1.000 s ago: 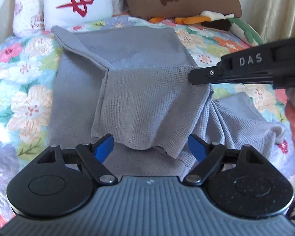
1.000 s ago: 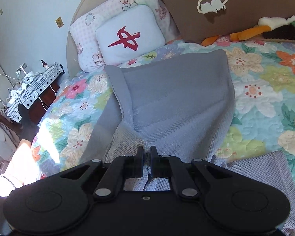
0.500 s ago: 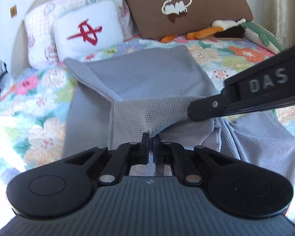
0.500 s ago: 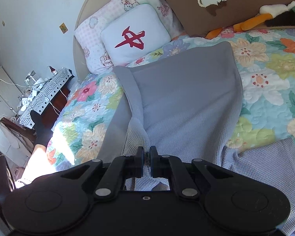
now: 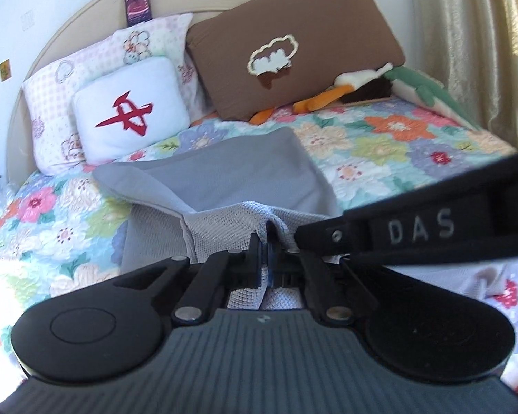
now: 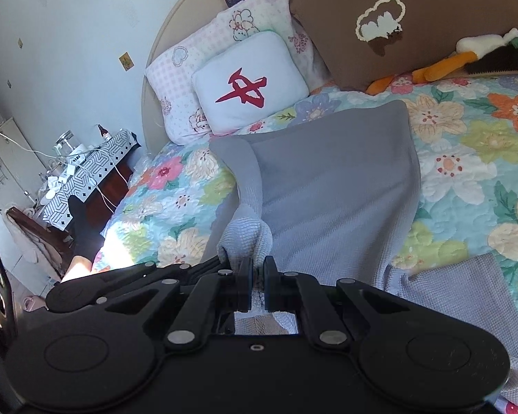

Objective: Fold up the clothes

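Grey garment (image 6: 331, 186) lies mid-bed on floral quilt (image 6: 473, 145), far edge just short of the pillows (image 5: 127, 110). Left gripper (image 5: 266, 258) and right gripper (image 6: 257, 284), side by side, both pinch its bunched near edge. Bare quilt left & right. Fabric below the grippers hidden; right sleeve end cut off.

Open quilt (image 6: 466, 179) right — pillows (image 6: 252, 86) beyond

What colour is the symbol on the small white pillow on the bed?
Red, on the white pillow; it shows best in the right wrist view.
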`<control>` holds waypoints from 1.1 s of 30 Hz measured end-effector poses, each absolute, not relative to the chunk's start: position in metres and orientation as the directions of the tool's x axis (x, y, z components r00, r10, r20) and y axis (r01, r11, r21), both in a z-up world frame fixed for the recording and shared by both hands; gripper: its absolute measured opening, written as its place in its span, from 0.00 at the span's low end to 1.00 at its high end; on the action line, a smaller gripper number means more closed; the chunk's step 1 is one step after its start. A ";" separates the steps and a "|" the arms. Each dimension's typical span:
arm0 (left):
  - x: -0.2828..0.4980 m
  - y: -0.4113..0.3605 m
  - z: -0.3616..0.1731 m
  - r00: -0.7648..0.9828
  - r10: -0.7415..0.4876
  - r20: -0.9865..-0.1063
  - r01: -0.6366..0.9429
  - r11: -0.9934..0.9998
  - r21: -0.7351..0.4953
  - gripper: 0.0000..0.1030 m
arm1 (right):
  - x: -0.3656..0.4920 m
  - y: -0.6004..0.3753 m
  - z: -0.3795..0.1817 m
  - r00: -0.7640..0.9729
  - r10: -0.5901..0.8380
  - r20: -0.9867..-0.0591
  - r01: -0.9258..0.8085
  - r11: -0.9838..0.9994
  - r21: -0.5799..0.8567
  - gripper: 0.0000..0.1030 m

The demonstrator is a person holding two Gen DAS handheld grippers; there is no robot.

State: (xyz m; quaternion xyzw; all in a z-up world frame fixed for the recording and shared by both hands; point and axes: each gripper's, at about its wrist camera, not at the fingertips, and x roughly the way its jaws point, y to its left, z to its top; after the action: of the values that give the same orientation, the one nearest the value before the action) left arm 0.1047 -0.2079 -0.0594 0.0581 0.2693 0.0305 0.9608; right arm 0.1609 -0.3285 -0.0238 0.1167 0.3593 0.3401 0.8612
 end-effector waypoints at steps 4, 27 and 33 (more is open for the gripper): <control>0.101 -0.224 -0.054 0.854 0.030 -0.519 0.049 0.989 0.138 0.02 | 0.147 -0.345 -0.017 0.551 0.651 -0.522 -0.500 0.759 0.418 0.07; 0.099 -0.174 -0.116 0.595 -0.084 -0.799 0.075 0.996 -0.048 0.32 | 0.170 -0.361 -0.081 0.481 0.251 -0.840 -0.447 0.894 0.011 0.07; 0.104 -0.161 -0.135 0.560 -0.155 -0.814 0.042 0.986 -0.159 0.42 | 0.178 -0.359 -0.097 0.412 0.215 -0.886 -0.457 0.890 0.004 0.08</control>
State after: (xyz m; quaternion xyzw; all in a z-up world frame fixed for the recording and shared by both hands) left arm 0.1043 -0.1612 -0.1349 -0.0608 0.4655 -0.0559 0.8812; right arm 0.1777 -0.3595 -0.0967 -0.1200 0.5034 0.2019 0.8315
